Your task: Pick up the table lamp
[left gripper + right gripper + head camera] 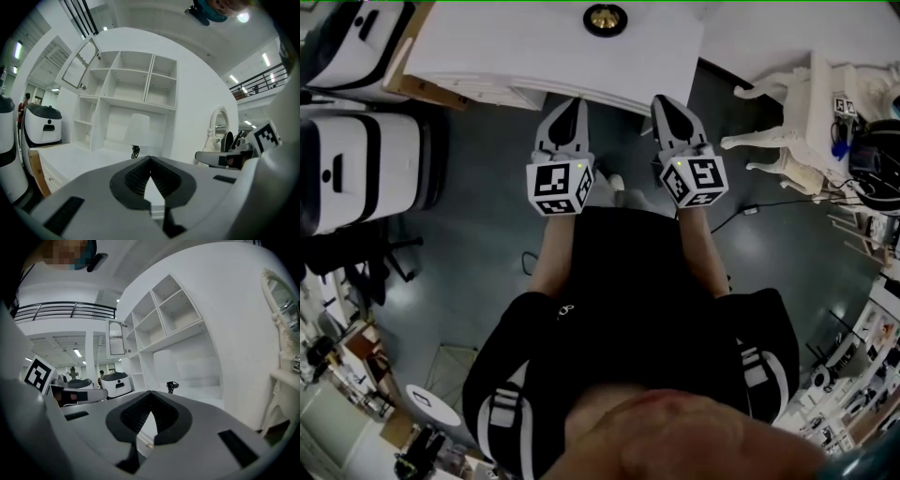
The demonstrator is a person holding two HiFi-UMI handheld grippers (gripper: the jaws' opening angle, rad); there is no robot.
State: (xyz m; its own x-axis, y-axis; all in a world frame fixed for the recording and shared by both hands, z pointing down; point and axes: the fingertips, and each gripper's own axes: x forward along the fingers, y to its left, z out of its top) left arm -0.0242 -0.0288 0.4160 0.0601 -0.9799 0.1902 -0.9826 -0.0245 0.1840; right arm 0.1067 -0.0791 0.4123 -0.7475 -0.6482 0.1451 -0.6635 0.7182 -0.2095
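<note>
Head view: the white-shaded table lamp on a thin dark stem (pixel 606 19), seen from above as a dark ring with a brass centre, stands upright on the white table (pixel 516 47). It is ahead of and between the left gripper (pixel 573 108) and right gripper (pixel 667 103), marginally nearer the left.

Left gripper view: jaws closed tip to tip, nothing held. Lamp well ahead, just left of the jaw line, long axis vertical.

Right gripper view: jaws likewise together and empty. Lamp ahead, slightly right.

No legible writing; only square black-and-white markers (pixel 560 186).
</note>
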